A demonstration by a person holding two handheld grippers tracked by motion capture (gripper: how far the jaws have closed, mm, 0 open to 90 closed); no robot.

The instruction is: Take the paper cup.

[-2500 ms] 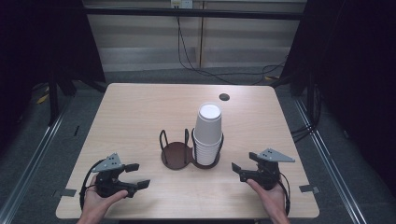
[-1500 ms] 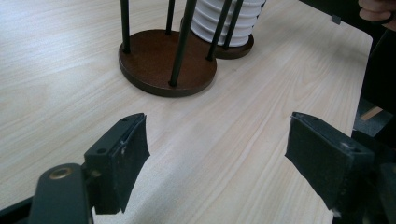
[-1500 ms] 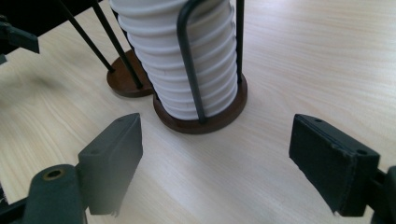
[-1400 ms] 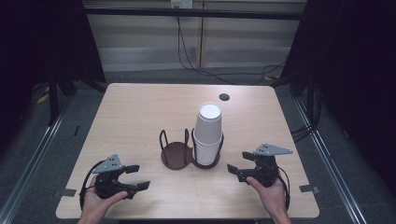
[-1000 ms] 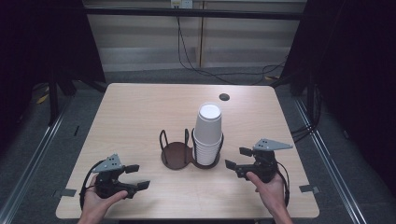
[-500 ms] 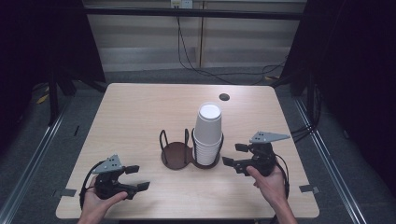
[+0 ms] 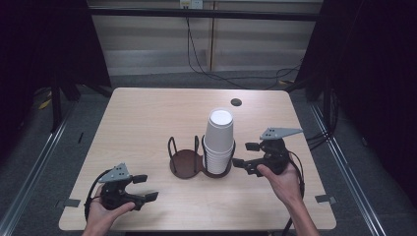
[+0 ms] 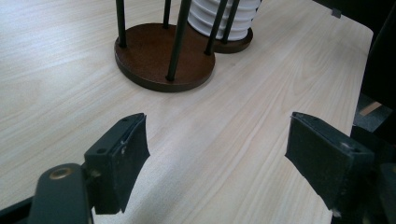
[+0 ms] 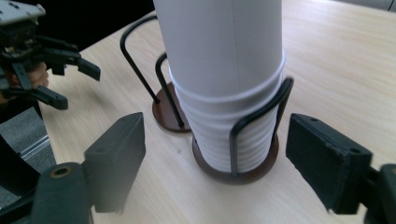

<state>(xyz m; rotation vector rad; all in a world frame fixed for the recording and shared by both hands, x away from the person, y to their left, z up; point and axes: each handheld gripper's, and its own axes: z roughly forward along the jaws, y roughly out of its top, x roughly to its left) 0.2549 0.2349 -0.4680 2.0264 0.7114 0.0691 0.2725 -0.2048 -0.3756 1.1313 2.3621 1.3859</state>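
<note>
Pale wooden table (image 7: 147,118) carries everything: at its left the left gripper (image 7: 145,188) rests with jaws apart, holding nothing. Mid-table the cup stack (image 7: 219,140) stands upright in its holder (image 7: 186,162); just right, the right gripper (image 7: 246,155) faces it, jaws wide, empty

No legible text or labels anywhere

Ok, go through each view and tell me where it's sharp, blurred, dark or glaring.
High view: table evenly lit and sharp, surroundings fall into near-black. Left gripper view: wood grain and empty holder base crisp, near jaws slightly soft. Right gripper view: cup stack bright but not blown out, jaws blurred at the bottom edge, far background dark.
</note>
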